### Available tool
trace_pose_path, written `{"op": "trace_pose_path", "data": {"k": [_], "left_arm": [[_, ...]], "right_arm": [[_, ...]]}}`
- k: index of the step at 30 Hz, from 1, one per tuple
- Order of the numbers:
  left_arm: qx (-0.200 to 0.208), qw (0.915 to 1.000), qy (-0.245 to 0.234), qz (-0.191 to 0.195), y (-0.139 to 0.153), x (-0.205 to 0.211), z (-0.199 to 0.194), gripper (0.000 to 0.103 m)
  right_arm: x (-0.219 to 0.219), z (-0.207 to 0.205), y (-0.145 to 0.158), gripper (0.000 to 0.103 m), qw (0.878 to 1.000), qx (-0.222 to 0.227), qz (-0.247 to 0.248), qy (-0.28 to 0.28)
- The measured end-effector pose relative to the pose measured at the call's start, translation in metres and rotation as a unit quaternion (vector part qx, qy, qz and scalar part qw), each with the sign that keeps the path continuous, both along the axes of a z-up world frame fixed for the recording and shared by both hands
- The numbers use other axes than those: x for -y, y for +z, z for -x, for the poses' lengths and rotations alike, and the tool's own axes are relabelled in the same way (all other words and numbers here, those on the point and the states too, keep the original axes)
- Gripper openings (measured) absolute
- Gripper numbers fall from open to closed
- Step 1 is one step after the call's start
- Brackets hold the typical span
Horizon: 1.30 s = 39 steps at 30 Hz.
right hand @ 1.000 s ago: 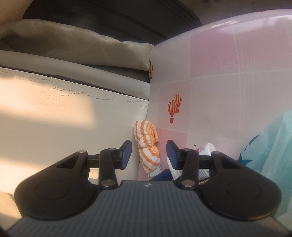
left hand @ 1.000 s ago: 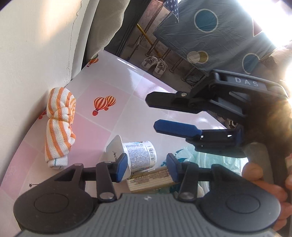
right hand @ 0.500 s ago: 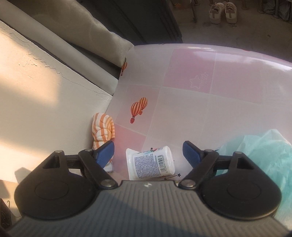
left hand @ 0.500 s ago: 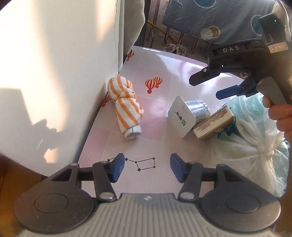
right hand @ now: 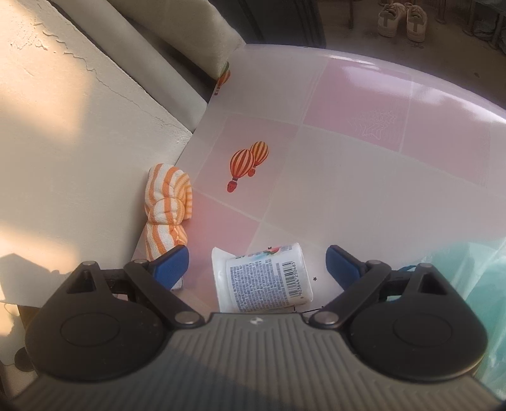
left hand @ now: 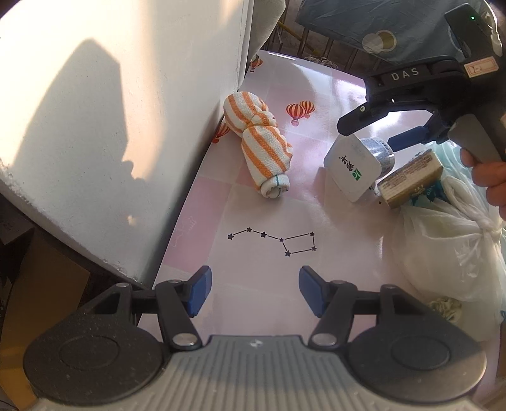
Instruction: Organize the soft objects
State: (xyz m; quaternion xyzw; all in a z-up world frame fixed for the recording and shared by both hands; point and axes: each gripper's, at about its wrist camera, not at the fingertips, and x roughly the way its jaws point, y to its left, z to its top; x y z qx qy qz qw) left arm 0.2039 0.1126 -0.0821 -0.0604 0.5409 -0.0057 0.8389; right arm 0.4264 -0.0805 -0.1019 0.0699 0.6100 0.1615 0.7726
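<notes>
An orange-and-white striped rolled towel (left hand: 259,139) lies on the pink tiled table by the white wall; it also shows in the right wrist view (right hand: 167,208). A white yogurt cup (left hand: 357,164) lies on its side, seen in the right wrist view (right hand: 265,278) between the right jaws. A tan wrapped pack (left hand: 411,180) leans on a white plastic bag (left hand: 449,249). My left gripper (left hand: 253,289) is open and empty near the table's front. My right gripper (right hand: 256,264) is open above the cup; it shows in the left wrist view (left hand: 376,132).
The white wall (left hand: 132,120) borders the table on the left. A teal plastic bag (right hand: 474,284) lies at the right. The table (right hand: 363,177) has balloon and star prints. Shoes (right hand: 401,19) stand on the floor beyond the table.
My left gripper has pulled back and up from the cup and pack, toward the table's front. My right gripper has opened wider and come over the yogurt cup.
</notes>
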Motion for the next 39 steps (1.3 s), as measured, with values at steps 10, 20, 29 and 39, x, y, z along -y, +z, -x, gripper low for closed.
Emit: {"op": "trace_pose_path", "data": {"k": [10, 20, 29, 39], "left_arm": [[-0.003, 0.9997, 0.023, 0.005, -0.003, -0.021, 0.011, 0.062], [0.009, 0.9995, 0.027, 0.013, 0.005, -0.047, 0.032, 0.062], [-0.001, 0.9994, 0.036, 0.000, 0.005, -0.068, 0.066, 0.062], [0.017, 0.9997, 0.015, 0.007, 0.010, -0.057, 0.073, 0.062]], "right_arm": [[-0.006, 0.011, -0.003, 0.062, 0.999, 0.014, 0.032, 0.005], [0.009, 0.046, 0.028, 0.061, 0.984, -0.004, -0.178, -0.017], [-0.017, 0.109, -0.009, 0.062, 0.968, -0.114, -0.225, -0.009], [-0.009, 0.130, -0.024, 0.063, 0.967, -0.129, -0.216, -0.037]]}}
